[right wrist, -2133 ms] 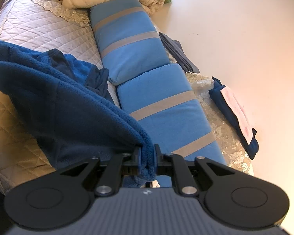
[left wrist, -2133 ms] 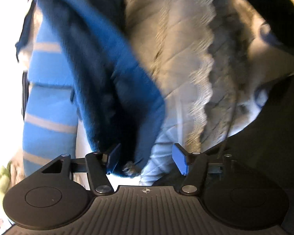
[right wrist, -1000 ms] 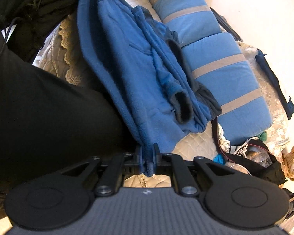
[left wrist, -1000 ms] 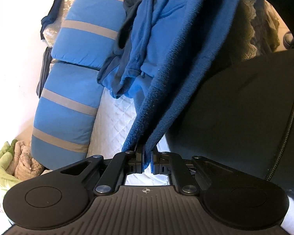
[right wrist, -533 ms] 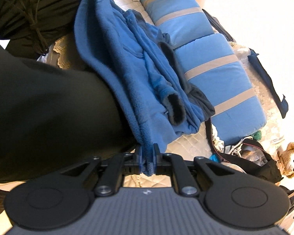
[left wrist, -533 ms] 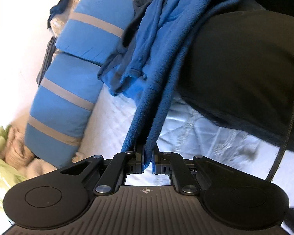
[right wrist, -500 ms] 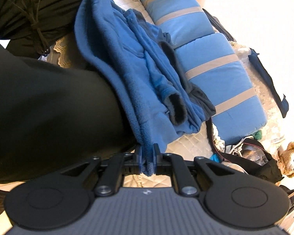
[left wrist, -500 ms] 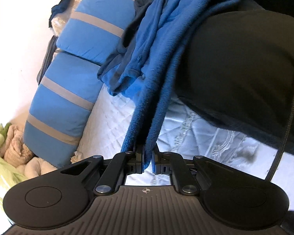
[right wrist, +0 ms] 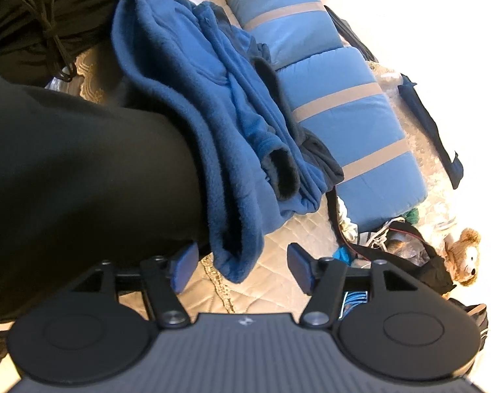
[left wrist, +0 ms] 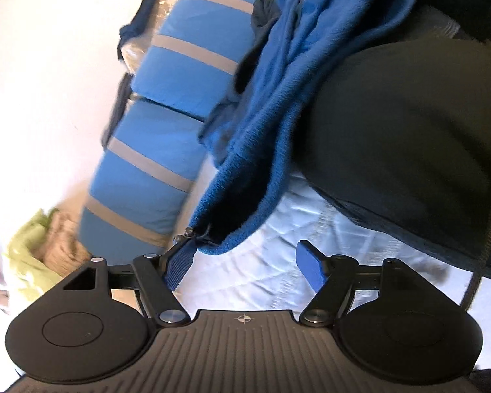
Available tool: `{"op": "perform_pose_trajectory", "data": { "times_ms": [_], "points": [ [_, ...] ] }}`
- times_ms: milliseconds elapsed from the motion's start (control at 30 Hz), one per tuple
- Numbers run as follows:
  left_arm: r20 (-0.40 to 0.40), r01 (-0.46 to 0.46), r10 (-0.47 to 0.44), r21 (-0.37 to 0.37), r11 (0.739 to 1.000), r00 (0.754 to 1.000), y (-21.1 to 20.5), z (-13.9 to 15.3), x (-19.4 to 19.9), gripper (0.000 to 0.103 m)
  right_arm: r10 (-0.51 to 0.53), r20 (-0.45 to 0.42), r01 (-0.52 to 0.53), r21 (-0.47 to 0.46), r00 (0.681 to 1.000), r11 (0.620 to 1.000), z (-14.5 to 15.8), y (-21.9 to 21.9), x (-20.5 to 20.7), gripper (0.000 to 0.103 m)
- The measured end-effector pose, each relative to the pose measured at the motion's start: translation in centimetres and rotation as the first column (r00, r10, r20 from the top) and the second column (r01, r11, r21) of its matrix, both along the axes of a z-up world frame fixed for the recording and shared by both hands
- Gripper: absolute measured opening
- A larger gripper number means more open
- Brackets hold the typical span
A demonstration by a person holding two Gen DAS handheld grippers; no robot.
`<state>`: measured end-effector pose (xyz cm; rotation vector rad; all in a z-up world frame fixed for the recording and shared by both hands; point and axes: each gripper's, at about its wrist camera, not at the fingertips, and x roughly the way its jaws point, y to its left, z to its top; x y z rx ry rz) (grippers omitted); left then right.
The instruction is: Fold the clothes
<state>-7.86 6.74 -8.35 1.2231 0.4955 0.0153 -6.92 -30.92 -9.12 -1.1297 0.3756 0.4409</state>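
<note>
Left wrist view: left gripper (left wrist: 244,263) and right gripper (right wrist: 239,267) jaws opening, gripping nothing, blue fleece (left wrist: 271,137) edges (hem corners) released to drape over the person's lap.

No readable text, labels, brands or numbers in either wrist view

The far end of the blue fleece (left wrist: 311,75) runs off the top edge of my left view. A black-clad leg (right wrist: 81,177) fills the left of my right view, hiding the quilt (right wrist: 278,268) beneath. At lower left of my left view, a green and tan bundle (left wrist: 39,242) is blurred beyond telling.
</note>
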Motion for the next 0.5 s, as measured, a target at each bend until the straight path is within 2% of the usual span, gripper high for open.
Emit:
{"op": "perform_pose_trajectory", "data": {
  "times_ms": [133,267,333,500],
  "points": [
    [0.045,0.024,-0.026,0.055,0.998,0.999,-1.1,1.3,-0.6,0.069,-0.004,-0.004,0.004,0.000,1.000,1.000,0.5,0.1,-0.2,0.077],
    [0.027,0.048,-0.050,0.053,0.997,0.998,-1.4,1.4,-1.0,0.075,0.002,-0.001,-0.002,0.003,1.000,1.000,0.7,0.2,-0.5,0.078],
    [-0.016,0.054,-0.053,0.058,0.997,0.998,-1.5,0.9,-0.5,0.075,0.001,-0.001,-0.001,0.000,1.000,1.000,0.7,0.1,-0.3,0.078],
    [-0.134,0.040,-0.044,-0.034,0.999,0.990,-1.4,0.8,0.4,0.075,-0.010,-0.009,0.010,-0.009,1.000,1.000,0.8,0.1,0.1,0.079]
  ]
}}
